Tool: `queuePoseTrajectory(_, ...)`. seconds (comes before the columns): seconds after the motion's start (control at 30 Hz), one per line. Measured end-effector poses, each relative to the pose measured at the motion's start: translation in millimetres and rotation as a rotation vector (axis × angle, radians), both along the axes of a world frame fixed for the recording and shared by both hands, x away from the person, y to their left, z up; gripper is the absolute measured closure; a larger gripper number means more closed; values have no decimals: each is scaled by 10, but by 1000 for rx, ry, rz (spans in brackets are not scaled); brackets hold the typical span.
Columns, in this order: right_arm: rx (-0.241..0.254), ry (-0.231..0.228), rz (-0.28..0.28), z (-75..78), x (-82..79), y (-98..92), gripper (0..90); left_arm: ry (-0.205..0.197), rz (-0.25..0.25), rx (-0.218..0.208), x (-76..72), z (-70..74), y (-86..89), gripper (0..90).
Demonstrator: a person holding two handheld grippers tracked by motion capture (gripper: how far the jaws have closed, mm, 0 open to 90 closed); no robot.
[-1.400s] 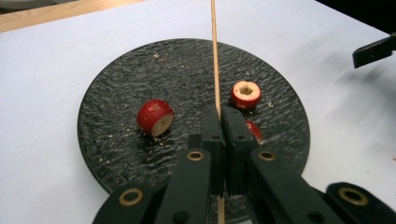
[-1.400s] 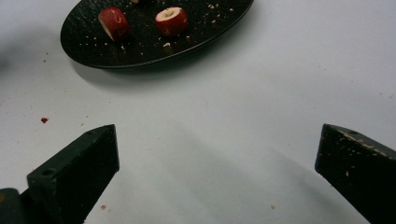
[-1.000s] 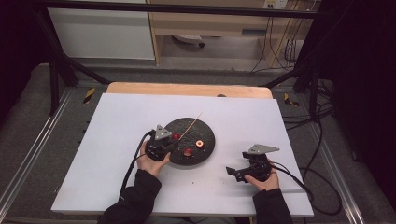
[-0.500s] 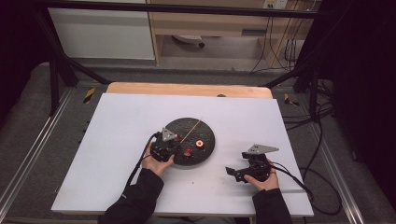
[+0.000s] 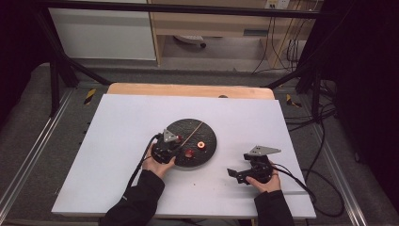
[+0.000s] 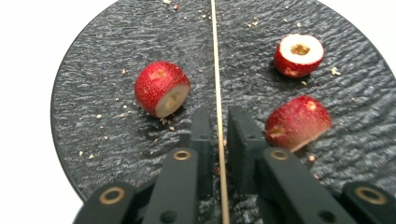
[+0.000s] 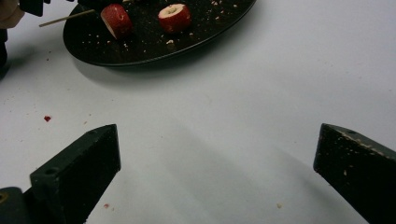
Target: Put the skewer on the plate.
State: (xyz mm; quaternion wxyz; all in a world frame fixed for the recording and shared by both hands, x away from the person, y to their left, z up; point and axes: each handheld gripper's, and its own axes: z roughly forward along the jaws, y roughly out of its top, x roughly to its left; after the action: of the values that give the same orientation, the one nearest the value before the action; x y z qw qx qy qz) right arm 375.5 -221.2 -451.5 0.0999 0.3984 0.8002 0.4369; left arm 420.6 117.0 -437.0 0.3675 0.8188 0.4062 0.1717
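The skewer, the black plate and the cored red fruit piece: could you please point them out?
skewer (image 6: 215, 70), left gripper view, mid shaft.
black plate (image 6: 93, 107), left gripper view, bare left part.
cored red fruit piece (image 6: 299, 53), left gripper view, cut top.

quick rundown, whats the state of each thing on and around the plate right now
left gripper: jaws either side of the skewer, small gaps showing, have just been opening
right gripper: wide open, nothing between the jaws, over bare table
skewer: bare, lying across the plate
plate: flat on the table, strewn with crumbs
three hawthorn pieces: cored, loose on the plate, none on the skewer
table: white
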Motion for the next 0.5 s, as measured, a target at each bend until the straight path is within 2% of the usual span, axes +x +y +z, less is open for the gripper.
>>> queuePoseTrajectory(0.1,1,0,-2,4,-1,-1,15,5,-20,-11,-30,46,43,712)
queuePoseTrajectory(0.27,1,-3,-2,11,0,-7,14,-8,-60,-15,-124,131,121,583)
queuePoseTrajectory(0.37,1,-4,-4,15,-4,-10,14,-3,-81,3,-169,177,186,480)
queuePoseTrajectory(0.5,2,-8,-2,20,-2,-16,12,-1,-92,6,-226,209,299,360)
